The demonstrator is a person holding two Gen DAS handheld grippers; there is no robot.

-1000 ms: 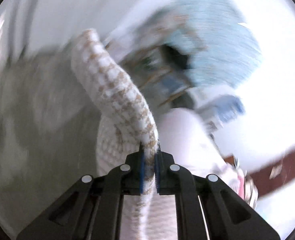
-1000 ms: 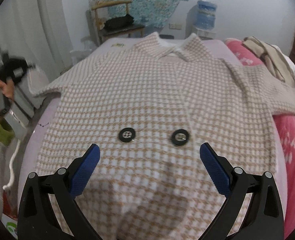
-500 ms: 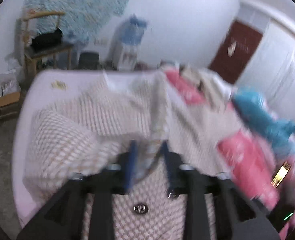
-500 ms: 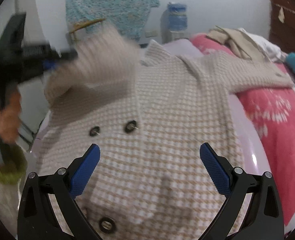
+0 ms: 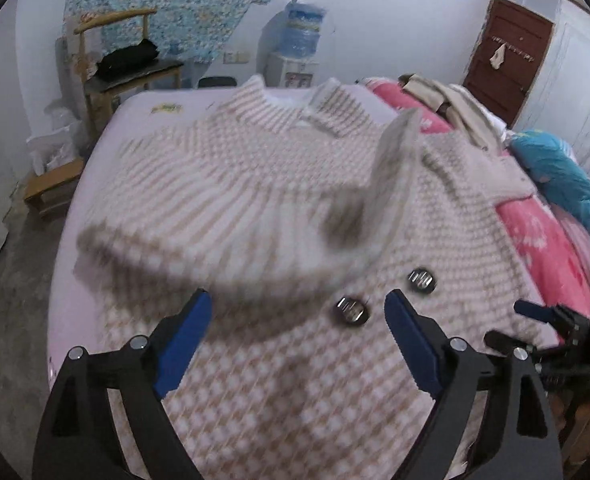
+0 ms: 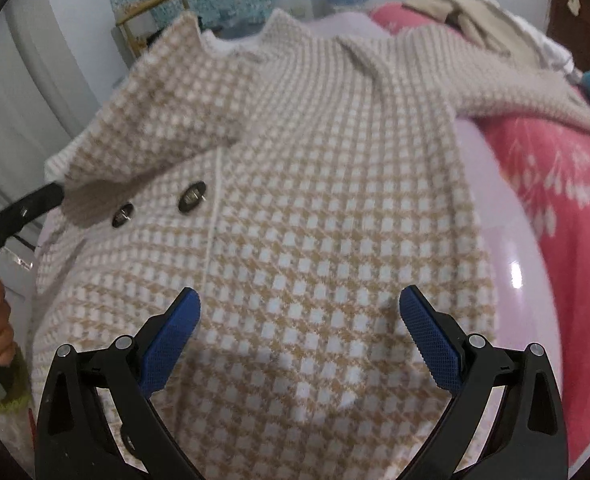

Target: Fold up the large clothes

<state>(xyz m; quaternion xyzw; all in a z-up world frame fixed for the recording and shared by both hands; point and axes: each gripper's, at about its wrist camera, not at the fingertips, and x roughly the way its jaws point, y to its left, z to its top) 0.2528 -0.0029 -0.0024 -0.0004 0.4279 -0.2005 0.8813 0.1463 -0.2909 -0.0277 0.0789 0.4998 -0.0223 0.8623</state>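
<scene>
A beige-and-white checked coat (image 5: 335, 380) lies front-up on the lavender bed (image 5: 135, 116), with two dark buttons (image 5: 351, 310) near its middle. Its left sleeve (image 5: 255, 200) lies blurred, folded across the chest. My left gripper (image 5: 297, 320) hovers just below that sleeve; its jaws are opening and nothing is between them. My right gripper (image 6: 299, 312) stands open over the coat's lower front (image 6: 315, 220), holding nothing. The other sleeve (image 6: 515, 92) stretches out over the pink blanket. In the right wrist view the left gripper's arm (image 6: 19, 212) shows at the left edge under the folded sleeve (image 6: 167, 120).
A pink flowered blanket (image 6: 555, 184) covers the bed's right side, with a pile of beige clothes (image 5: 455, 104) and a blue garment (image 5: 567, 176) beyond. A wooden chair (image 5: 127, 68), a water dispenser (image 5: 299, 48) and a brown door (image 5: 511, 56) stand at the far wall.
My left gripper swung the sleeve from the bed's left side over the coat's chest, then let it go and opened. My right gripper sank closer to the coat.
</scene>
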